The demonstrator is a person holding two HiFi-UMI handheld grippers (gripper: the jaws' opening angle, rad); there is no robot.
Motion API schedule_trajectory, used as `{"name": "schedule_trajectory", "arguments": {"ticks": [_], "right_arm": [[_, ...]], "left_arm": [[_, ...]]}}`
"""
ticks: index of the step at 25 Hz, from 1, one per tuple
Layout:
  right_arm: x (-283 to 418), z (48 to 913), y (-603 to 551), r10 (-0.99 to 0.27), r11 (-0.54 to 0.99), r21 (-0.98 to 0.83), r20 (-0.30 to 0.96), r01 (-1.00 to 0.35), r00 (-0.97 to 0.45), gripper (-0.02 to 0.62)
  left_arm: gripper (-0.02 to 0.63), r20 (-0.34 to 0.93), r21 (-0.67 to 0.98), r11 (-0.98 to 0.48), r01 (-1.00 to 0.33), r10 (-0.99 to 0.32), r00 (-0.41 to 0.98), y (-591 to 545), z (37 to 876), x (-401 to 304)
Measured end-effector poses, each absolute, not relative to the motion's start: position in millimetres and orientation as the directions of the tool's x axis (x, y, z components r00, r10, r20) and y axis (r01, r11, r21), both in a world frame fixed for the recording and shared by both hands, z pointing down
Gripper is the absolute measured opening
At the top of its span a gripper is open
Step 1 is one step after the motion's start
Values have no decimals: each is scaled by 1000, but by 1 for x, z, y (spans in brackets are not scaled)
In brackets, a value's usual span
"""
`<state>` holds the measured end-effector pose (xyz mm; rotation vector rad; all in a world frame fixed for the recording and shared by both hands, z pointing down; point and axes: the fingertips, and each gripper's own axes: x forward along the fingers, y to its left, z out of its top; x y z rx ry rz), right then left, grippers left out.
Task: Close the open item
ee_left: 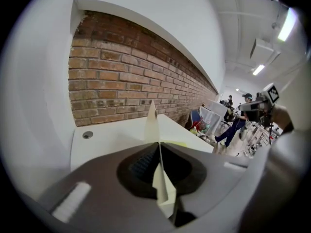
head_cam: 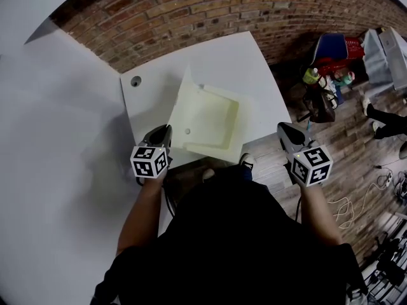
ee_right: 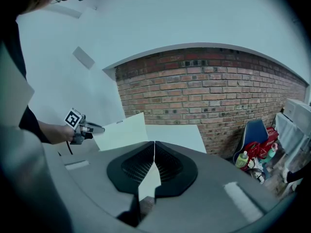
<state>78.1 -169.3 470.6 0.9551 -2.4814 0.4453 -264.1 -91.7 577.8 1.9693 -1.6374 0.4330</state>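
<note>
Head view: a pale cream box (head_cam: pixel 216 122) is seen lying open near the front edge of the white surface (head_cam: pixel 222 59), with its tray flat and its lid (head_cam: pixel 181 103) raised steeply along the left side. The lid's near edge is held by the left gripper (head_cam: pixel 159 134). In the left gripper view the fingers are clamped on the thin sheet, which is shown edge-on and standing up beyond their tips. The right gripper (head_cam: pixel 289 132) is held off the surface's front right corner, apart from the box, and in the right gripper view its fingers are pressed together with nothing between them. A brick wall (head_cam: pixel 191 11) is seen behind the surface.
</note>
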Motion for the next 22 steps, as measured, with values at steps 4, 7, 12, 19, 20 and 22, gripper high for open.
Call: {"name": "schedule_trajectory", "arguments": {"ticks": [4, 7, 12, 19, 20, 22], "right_arm": [[79, 473, -167, -548, 707, -143, 509, -693, -664, 6], [81, 475, -165, -547, 705, -147, 511, -694, -663, 6], [85, 475, -165, -552, 699, -148, 509, -699, -660, 6], [87, 480, -158, -545, 695, -161, 519, -701, -659, 6], [88, 481, -158, -544, 694, -162, 521, -702, -658, 6], [88, 482, -157, -544, 691, -163, 524, -704, -656, 6]], "left_arm": [[8, 559, 213, -133, -968, -796, 232, -92, 577, -254], [9, 556, 232, -155, -960, -789, 262, -92, 577, -244], [9, 552, 263, -191, -946, -774, 310, -93, 579, -226], [11, 551, 296, -215, -931, -758, 350, -95, 580, -211], [11, 550, 299, -221, -928, -755, 357, -96, 581, -209], [11, 551, 305, -234, -923, -747, 372, -97, 581, -203]]}}
